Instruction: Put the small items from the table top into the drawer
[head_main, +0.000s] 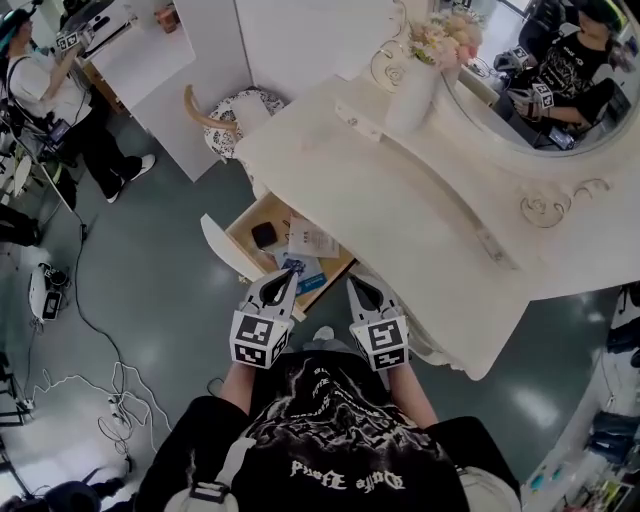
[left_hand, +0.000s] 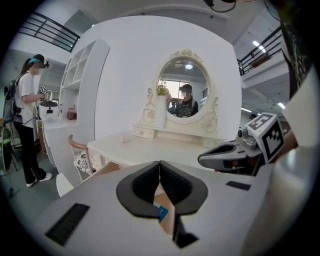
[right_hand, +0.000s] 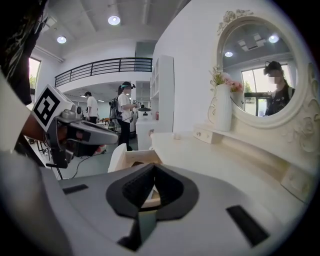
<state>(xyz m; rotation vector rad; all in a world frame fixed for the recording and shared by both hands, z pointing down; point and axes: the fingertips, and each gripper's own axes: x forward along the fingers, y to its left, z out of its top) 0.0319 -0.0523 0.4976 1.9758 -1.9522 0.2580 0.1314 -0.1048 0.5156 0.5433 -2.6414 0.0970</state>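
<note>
The drawer (head_main: 243, 247) under the white dressing table (head_main: 400, 230) is pulled out. In it lie a small black item (head_main: 264, 235), a white packet (head_main: 313, 240) and a blue-printed packet (head_main: 304, 274). My left gripper (head_main: 289, 273) hovers over the drawer's near corner, shut with nothing between its jaws. My right gripper (head_main: 356, 285) is shut and empty beside it, at the table's front edge. Each gripper view shows its own pads pressed together: left gripper (left_hand: 159, 164), right gripper (right_hand: 153, 166). A small pale item (head_main: 349, 119) lies far back on the table top.
A white vase with flowers (head_main: 417, 88) stands before the oval mirror (head_main: 560, 90). A chair with a patterned seat (head_main: 238, 113) stands left of the table. A person (head_main: 55, 100) stands at a counter far left. Cables (head_main: 110, 400) lie on the floor.
</note>
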